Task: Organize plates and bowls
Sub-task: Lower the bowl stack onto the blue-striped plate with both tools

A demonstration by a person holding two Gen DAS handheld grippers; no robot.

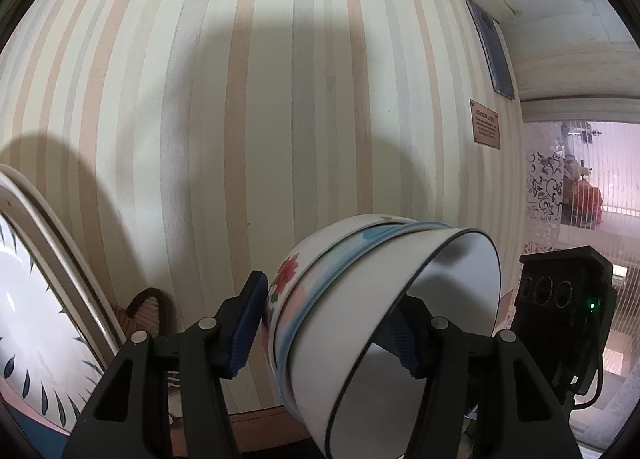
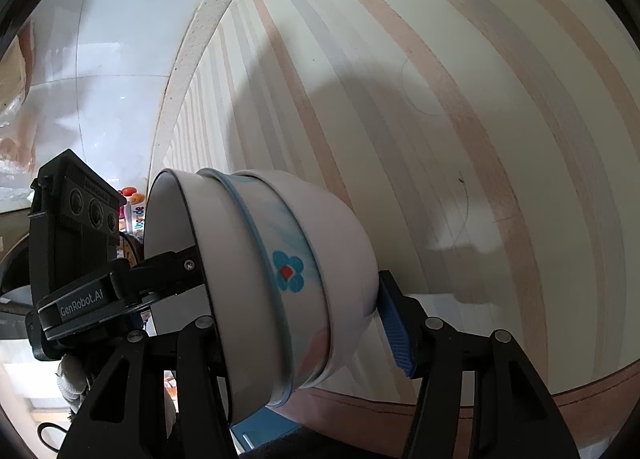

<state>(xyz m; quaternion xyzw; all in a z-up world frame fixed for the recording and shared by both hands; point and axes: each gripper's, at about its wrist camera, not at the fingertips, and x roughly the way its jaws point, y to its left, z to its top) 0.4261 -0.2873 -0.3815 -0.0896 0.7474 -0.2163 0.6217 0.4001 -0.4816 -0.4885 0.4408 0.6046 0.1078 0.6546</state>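
Note:
A stack of three nested bowls (image 1: 360, 319) lies tipped on its side, its mouth facing right in the left wrist view. The outer bowl is white with a red flower, the middle one has a blue rim, and the inner one is white with a dark rim. My left gripper (image 1: 332, 299) is shut on the stack, with one blue pad (image 1: 248, 323) on the outer base and the other inside the inner bowl. In the right wrist view the same stack (image 2: 280, 279) sits in my right gripper (image 2: 296, 291). Its blue pad (image 2: 394, 331) rests against the base, and the other finger is hidden inside the bowl.
A large plate with blue leaf marks (image 1: 32, 299) stands at the far left. The striped surface (image 1: 280, 99) fills the background, with a dark flat slab (image 1: 492, 47) and a small plaque (image 1: 486, 125) on it. Bottles (image 2: 134, 203) and a gloved hand (image 2: 72, 375) show at the left.

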